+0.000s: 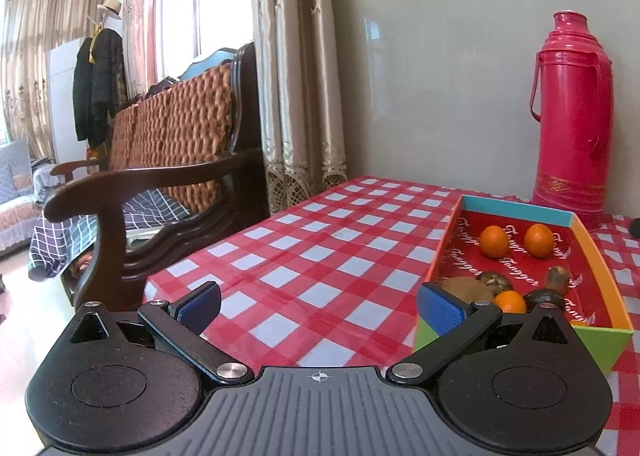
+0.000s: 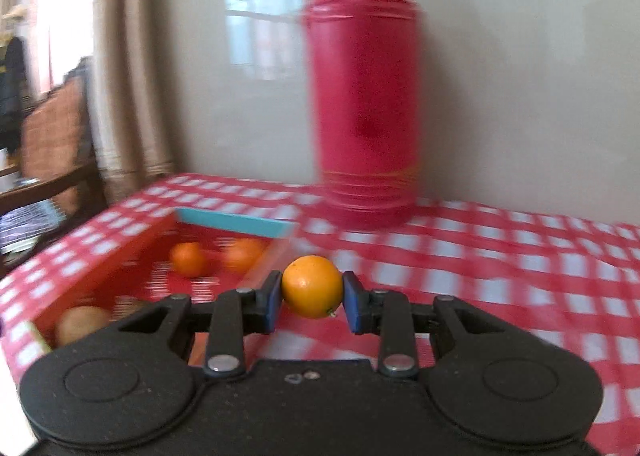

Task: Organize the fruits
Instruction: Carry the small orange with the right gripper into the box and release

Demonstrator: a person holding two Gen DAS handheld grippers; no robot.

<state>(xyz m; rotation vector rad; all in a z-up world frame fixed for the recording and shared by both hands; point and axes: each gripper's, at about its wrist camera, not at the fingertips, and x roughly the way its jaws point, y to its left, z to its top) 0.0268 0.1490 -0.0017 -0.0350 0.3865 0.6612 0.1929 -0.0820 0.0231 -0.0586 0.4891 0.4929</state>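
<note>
Right gripper (image 2: 312, 288) clamped an orange (image 2: 312, 286); box (image 2: 234, 222) lay at ten o'clock; left gripper (image 1: 319, 304) stood wide open, empty.

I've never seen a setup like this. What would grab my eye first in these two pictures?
Probably the tall pink thermos standing against the wall at the back of the red-checked tablecloth. Next, the orange pinched between the right gripper's blue pads, above the cloth. Then the colourful box beside the left gripper, holding oranges and darker fruit.
</note>
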